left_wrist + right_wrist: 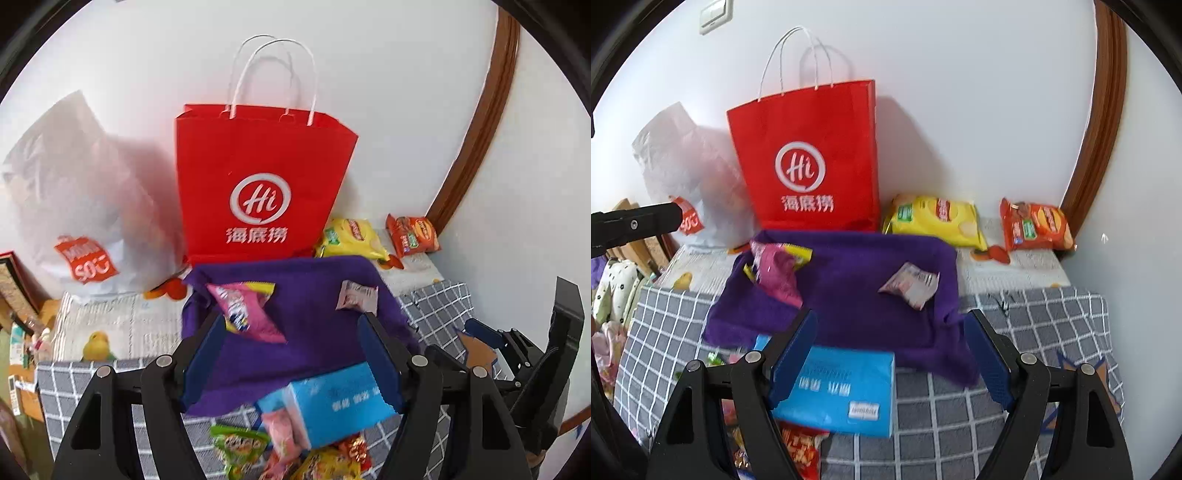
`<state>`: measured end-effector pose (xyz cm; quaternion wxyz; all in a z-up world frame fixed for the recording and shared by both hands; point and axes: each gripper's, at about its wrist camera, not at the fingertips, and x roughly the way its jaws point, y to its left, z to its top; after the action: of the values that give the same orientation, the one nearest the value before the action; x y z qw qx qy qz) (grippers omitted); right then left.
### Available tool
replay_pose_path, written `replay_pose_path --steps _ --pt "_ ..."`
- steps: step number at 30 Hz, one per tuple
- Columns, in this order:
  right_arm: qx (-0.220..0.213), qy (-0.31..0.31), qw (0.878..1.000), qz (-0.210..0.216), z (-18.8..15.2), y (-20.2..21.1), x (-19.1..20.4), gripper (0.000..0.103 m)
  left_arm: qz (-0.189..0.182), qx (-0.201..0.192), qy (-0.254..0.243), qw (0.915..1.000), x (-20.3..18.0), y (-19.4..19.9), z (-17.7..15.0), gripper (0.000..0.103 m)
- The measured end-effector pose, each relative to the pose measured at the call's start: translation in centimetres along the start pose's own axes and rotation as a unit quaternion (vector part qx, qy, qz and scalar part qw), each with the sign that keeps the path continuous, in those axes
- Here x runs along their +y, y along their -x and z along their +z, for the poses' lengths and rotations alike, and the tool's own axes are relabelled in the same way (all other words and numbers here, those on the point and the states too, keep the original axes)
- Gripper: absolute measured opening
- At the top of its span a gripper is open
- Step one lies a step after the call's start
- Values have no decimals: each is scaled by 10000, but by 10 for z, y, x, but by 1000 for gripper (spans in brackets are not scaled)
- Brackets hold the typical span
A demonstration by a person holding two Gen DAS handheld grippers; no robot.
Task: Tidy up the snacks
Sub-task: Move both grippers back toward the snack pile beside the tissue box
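Note:
A purple cloth [314,314] [857,295] lies on the checked table cover. On it are a pink snack packet [245,310] [777,273] at the left and a small pale wrapper [356,295] [912,284] at the right. A blue box [340,398] [842,391] sits at the cloth's near edge among several small snack packets [243,450]. My left gripper [291,328] is open and empty above the cloth. My right gripper [892,325] is open and empty over the blue box and cloth; it also shows in the left wrist view [517,343].
A red paper bag [258,177] [812,158] stands against the wall, with a white plastic bag [81,192] [687,166] to its left. A yellow chip bag [351,236] [934,221] and an orange chip bag [413,234] [1034,225] lie at the back right.

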<state>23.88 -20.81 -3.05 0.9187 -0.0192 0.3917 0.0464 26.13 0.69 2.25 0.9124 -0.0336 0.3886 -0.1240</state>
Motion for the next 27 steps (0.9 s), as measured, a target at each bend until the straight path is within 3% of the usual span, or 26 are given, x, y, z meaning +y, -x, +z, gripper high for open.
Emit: replay_pose_path --steps 10,17,27 --pt "199 -318 9984 429 -35 11 5 81 240 115 270 9993 17 25 -33 72" --pt "285 -221 9975 604 -63 17 22 81 367 243 330 9985 23 31 -59 72" --pt "485 159 9912 1221 -100 11 68 81 580 410 546 9960 50 43 -98 72"
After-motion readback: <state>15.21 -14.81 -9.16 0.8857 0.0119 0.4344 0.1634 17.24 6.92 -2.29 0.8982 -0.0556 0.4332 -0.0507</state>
